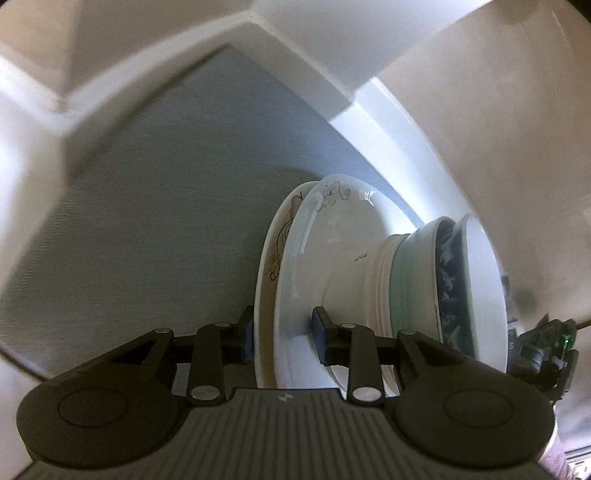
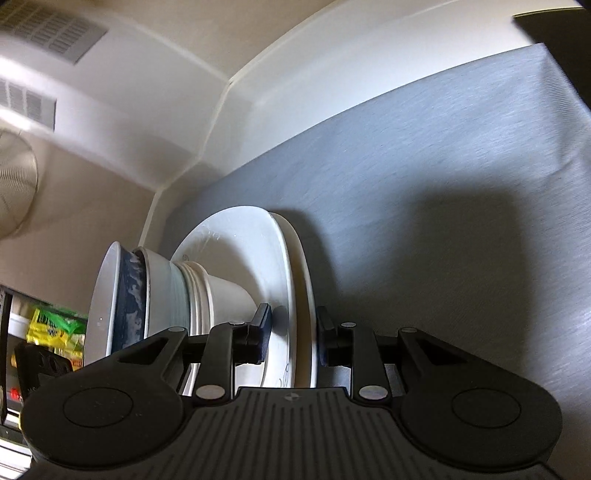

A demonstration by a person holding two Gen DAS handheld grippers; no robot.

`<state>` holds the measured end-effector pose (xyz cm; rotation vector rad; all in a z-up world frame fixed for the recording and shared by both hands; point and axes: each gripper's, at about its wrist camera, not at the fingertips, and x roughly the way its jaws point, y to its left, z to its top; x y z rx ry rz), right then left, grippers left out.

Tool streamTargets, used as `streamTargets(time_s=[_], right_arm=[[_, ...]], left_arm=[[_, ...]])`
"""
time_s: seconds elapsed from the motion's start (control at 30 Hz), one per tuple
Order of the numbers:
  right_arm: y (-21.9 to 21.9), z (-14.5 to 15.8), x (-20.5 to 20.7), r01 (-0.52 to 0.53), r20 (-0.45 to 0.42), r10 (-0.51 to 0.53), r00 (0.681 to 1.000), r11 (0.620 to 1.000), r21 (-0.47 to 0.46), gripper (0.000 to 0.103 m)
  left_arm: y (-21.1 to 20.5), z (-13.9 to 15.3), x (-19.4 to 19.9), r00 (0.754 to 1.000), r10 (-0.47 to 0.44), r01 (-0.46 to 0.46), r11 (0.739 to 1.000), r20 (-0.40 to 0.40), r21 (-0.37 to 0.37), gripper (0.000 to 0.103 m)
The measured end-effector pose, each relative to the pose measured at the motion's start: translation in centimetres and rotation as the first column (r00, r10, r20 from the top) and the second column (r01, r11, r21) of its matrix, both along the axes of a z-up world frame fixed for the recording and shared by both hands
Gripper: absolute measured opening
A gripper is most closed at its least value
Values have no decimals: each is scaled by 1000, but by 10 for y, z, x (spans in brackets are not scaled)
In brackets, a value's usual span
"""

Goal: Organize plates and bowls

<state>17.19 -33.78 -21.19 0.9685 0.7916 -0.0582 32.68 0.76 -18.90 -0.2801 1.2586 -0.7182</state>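
Clamping opposite rims of two stacked white ceramic plates (image 1: 295, 280), the left gripper (image 1: 283, 336) and right gripper (image 2: 293, 334) carry them with nested bowls (image 2: 155, 302) on top; stacking looks done, only placing remains.

Grey desk (image 2: 443, 177) against white wall (image 2: 155, 103). Ceiling vents (image 2: 48, 27), white fan (image 2: 14, 184) far left, yellow-green packets (image 2: 51, 328) on a shelf.
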Motion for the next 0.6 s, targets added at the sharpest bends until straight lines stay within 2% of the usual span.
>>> streamTargets(time_s=[0.03, 0.1, 0.13, 0.17, 0.23, 0.27, 0.3, 0.37, 0.43, 0.5, 0.57, 0.6], right_arm=[[5, 0, 3, -7, 3, 7, 1000, 1000, -8, 28], [15, 2, 7, -15, 13, 16, 1000, 999, -37, 31], [19, 5, 8, -13, 3, 13, 1000, 998, -62, 32], [22, 10, 6, -5, -4, 4, 1000, 996, -93, 38], [26, 26, -2, 30, 4, -30, 1000, 987, -160, 57], [28, 38, -8, 52, 7, -52, 999, 977, -207, 72], [30, 50, -15, 76, 7, -77, 997, 965, -252, 81], [42, 78, -33, 112, 7, -117, 993, 929, -352, 85], [61, 103, -52, 122, 4, -134, 991, 892, -434, 94], [84, 124, -69, 113, 10, -124, 992, 857, -503, 102], [111, 140, -82, 97, 7, -113, 994, 824, -558, 102], [124, 145, -86, 88, 0, -107, 994, 814, -574, 102]], left_arm=[[3, 1, 0, 1000, -3, 3, 1000, 4, 16, 35], [6, 12, -6, 998, -20, 17, 998, 59, 59, 49], [7, 21, -9, 994, -26, 16, 996, 106, 87, 74], [9, 32, -14, 986, -19, -2, 992, 166, 128, 92], [16, 54, -20, 958, -13, -41, 983, 286, 181, 103], [19, 67, -26, 939, -24, -45, 980, 342, 194, 103], [20, 78, -30, 924, -42, -45, 975, 381, 216, 103], [19, 96, -41, 895, -75, -56, 959, 439, 277, 103], [14, 108, -55, 869, -111, -65, 940, 482, 334, 103], [6, 118, -72, 837, -139, -105, 909, 530, 403, 103], [-8, 123, -87, 810, -189, -122, 872, 555, 474, 103], [-13, 125, -92, 808, -215, -116, 854, 548, 507, 103]])
